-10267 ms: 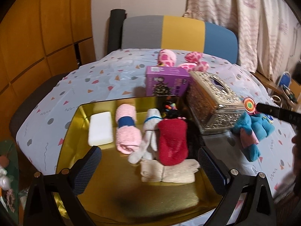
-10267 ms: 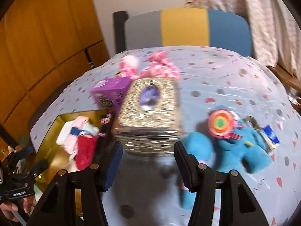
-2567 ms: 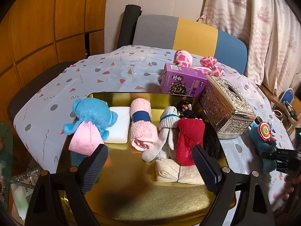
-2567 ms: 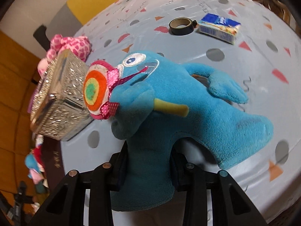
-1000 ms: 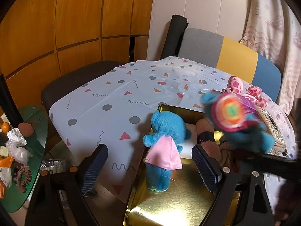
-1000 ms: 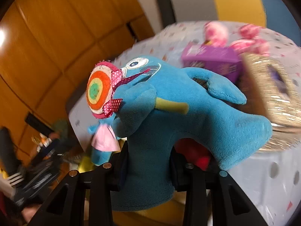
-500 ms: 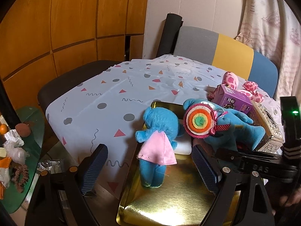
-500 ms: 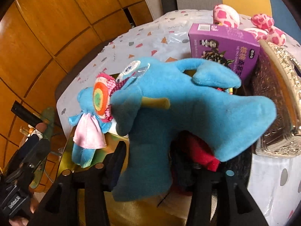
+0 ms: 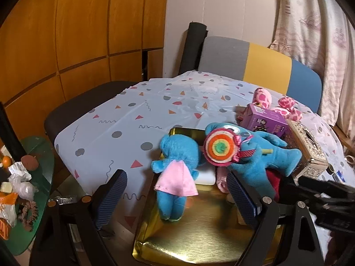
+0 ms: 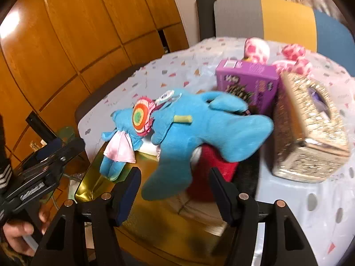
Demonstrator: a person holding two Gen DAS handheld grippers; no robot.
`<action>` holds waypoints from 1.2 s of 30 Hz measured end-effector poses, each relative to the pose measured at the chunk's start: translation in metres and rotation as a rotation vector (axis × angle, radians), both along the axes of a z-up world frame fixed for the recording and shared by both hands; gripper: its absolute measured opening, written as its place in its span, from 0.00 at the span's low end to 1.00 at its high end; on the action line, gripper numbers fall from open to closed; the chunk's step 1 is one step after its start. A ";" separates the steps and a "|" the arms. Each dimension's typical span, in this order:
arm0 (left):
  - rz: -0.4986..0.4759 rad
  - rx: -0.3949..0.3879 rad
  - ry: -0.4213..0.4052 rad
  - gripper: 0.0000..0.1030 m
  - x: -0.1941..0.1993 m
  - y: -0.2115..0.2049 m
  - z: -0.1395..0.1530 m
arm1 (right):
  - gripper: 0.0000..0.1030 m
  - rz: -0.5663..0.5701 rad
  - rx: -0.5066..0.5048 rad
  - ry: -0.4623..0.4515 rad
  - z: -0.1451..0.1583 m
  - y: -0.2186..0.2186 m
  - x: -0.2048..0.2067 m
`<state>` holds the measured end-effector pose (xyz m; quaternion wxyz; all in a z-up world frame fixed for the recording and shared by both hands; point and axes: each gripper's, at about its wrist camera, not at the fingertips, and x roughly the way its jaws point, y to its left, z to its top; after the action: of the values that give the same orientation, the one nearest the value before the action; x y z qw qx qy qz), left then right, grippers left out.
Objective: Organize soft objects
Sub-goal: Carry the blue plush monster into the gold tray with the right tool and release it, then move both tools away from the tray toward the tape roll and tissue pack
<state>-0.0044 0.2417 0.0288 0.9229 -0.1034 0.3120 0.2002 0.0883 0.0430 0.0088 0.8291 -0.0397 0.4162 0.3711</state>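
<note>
**Blue plush with lollipop lies over the gold tray**

The right claw (image 10: 175, 190) is wide open and holds nothing. Just in front of it the blue plush toy with a lollipop (image 10: 199, 130) lies across the rolled soft things in the gold tray (image 10: 142, 223), over the red sock (image 10: 213, 166). Beside it, at the tray's left edge, lies the small blue plush in a pink cape (image 9: 175, 168). The left claw (image 9: 177, 197) is also wide open and empty, above the near part of the tray. On the bench (image 9: 133, 119) behind the tray stand a purple box (image 10: 248, 82) and a glittering tissue box (image 10: 310, 128).
</note>
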 end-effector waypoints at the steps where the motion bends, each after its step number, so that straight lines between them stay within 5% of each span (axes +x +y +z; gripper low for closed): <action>1: -0.008 0.005 -0.004 0.89 0.000 -0.003 0.002 | 0.62 -0.005 0.003 -0.014 0.003 -0.003 -0.001; 24: -0.249 0.064 -0.014 0.89 0.010 -0.088 0.020 | 0.62 -0.437 -0.046 -0.090 0.014 -0.184 0.047; 36: -0.450 0.077 0.005 0.89 0.035 -0.153 0.024 | 0.62 -1.055 -0.053 -0.100 0.005 -0.358 0.073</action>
<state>0.0301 0.0884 0.0530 0.9468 0.0046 0.3218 0.0015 0.1612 -0.3149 0.0133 0.9207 0.1365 0.3488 -0.1095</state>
